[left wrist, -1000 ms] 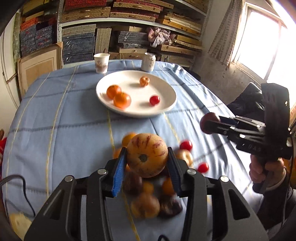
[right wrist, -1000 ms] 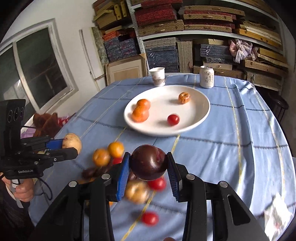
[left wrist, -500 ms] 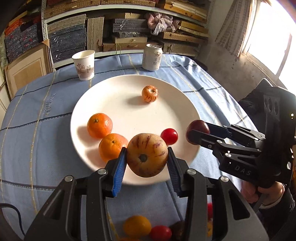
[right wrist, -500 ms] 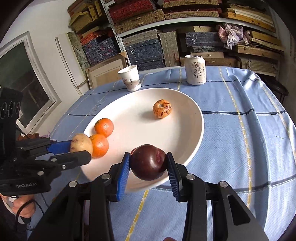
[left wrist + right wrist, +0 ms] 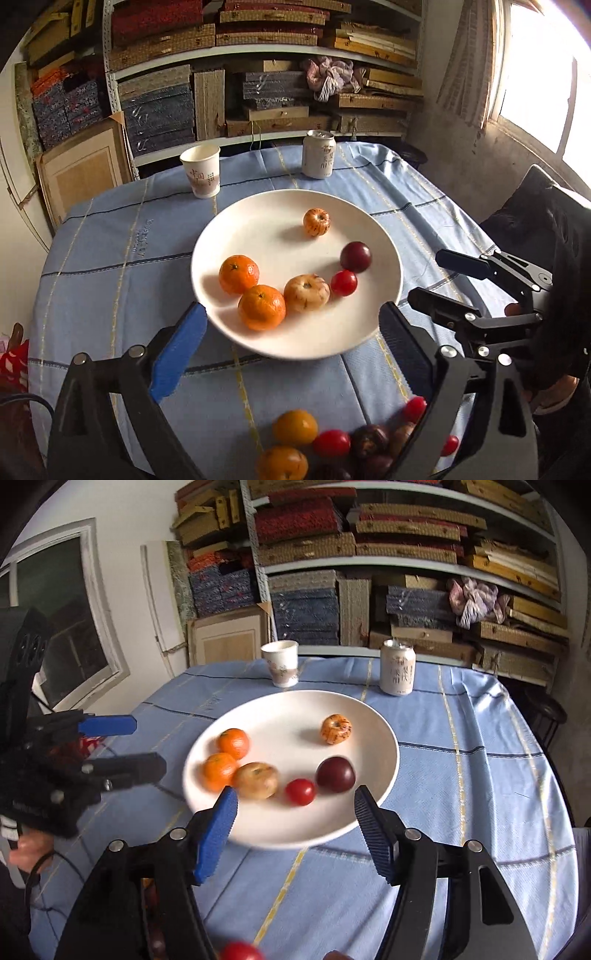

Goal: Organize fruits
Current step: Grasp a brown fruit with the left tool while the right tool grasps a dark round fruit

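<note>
Fruits lay in two groups. Six sat on the white plate: two oranges touching each other at its left, a pale striped fruit against the nearer orange, a cherry tomato just beside that, a dark plum next to the tomato, and a small orange striped fruit alone toward the far side. The loose pile of yellow, red and dark fruits lay on the blue tablecloth at the near edge, partly hidden behind the left gripper's frame.

The left gripper hovered over the plate's near rim, its jaws having just opened wide, nothing between them; the pale striped fruit sat free on the plate ahead. The right gripper had likewise just been opening, jaws apart and empty, with the plum resting on the plate just beyond its fingertips.

Past the plate stood a paper cup and a drink can, well apart, in front of shelves stacked with boxes.
</note>
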A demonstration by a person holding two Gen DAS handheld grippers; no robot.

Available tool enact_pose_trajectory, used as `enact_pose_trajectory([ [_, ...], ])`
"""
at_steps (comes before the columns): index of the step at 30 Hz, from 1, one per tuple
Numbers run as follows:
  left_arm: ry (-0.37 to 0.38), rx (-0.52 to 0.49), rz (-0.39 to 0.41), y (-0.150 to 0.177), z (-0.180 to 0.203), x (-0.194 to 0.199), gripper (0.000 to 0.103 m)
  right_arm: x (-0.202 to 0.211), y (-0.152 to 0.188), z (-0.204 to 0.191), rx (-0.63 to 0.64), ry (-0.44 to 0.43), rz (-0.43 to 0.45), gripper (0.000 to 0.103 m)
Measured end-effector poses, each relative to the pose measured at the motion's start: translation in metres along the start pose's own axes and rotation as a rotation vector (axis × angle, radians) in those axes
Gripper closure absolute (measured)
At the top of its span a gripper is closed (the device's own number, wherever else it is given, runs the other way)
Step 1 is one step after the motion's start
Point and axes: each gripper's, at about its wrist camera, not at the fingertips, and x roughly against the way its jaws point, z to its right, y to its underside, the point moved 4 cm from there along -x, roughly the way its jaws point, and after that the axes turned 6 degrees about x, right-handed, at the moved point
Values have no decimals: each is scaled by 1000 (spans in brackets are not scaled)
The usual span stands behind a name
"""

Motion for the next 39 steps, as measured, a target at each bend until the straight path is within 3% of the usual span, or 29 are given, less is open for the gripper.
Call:
enact_pose_trajectory([
  [9,44,7,109,76,16,129,10,136,54,-66,90,-87,91,37],
  [13,30,7,123,123,20,152,9,157,95,-93,103,-104,63,37],
  [15,-4,12,113,148,19,153,9,153,114,-106,112,-110,33,37],
  [17,13,31,85,171,16,150,9,142,131,-116,93,-130,-15,37],
  [22,-3,32,59,214,7,151,9,118,149,-134,81,-150,-99,37],
  [33,-6,49,65,237,-9,156,9,68,145,-167,142,-124,-243,37],
  [39,-13,82,78,241,-26,160,9,52,137,-175,162,-111,-271,37],
])
